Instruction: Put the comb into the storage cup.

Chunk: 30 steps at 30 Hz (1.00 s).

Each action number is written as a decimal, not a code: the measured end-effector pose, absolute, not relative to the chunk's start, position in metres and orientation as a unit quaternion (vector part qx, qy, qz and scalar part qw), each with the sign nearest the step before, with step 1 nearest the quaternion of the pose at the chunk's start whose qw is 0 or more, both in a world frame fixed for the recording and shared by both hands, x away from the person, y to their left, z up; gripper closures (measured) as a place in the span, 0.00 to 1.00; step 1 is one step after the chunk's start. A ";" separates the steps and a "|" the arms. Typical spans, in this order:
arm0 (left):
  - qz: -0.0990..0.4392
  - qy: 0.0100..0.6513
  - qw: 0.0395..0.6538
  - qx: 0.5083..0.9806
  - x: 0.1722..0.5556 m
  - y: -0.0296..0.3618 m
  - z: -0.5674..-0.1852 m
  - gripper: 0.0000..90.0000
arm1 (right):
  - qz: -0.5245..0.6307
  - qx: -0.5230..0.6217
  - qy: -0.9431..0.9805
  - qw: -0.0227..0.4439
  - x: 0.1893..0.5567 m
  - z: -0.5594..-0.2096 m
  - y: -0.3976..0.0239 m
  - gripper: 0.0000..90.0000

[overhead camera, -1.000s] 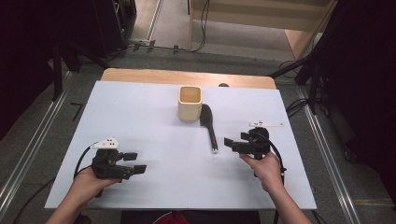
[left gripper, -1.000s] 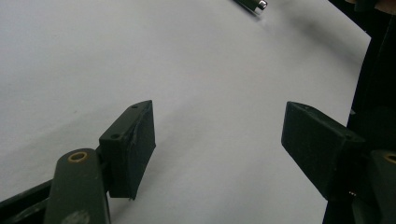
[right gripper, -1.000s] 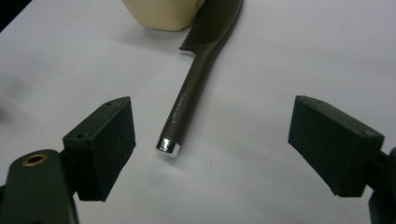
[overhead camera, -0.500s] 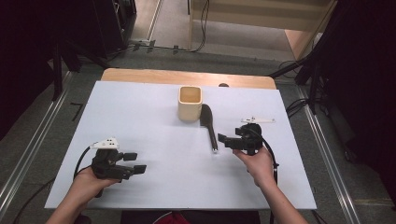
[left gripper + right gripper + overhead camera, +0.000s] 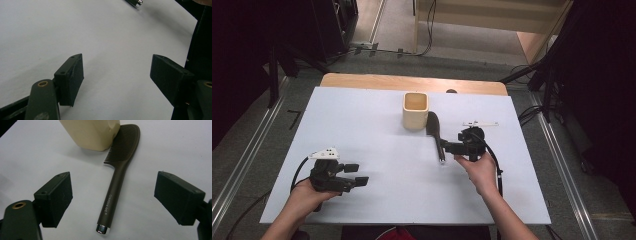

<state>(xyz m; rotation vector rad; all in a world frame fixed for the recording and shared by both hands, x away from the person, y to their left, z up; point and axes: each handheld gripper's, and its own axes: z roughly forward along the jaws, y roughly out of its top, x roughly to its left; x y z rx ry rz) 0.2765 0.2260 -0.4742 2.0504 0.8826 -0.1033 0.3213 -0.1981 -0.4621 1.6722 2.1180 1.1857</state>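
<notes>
Dark brown plastic comb (image 5: 117,182) with a slim, stiff handle: lies flat between the spread jaws of the right tongs (image 5: 112,195), head touching a cream square cup (image 5: 92,132). Probably light, smooth, slippery; best pinched mid-handle. Left tongs (image 5: 116,75) spread, empty, well apart.

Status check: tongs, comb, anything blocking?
Right tongs open, lined up on the comb handle, not touching. Left tongs open over bare table. Comb head rests against the beige cup; handle clear.

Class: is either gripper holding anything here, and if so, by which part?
Nothing is held. The right gripper is open around the comb handle without touching; the left gripper is open over bare table.
</notes>
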 end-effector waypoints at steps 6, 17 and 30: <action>-0.041 0.355 0.438 0.825 0.277 0.226 -0.474 0.31 | 0.397 0.564 0.718 0.093 0.325 -0.461 -0.192 0.16; -0.042 0.355 0.439 0.824 0.277 0.227 -0.474 0.31 | 0.394 0.568 0.716 0.097 0.330 -0.462 -0.178 0.16; -0.049 0.366 0.438 0.819 0.278 0.228 -0.473 0.31 | 0.380 0.585 0.706 0.120 0.332 -0.469 -0.169 0.19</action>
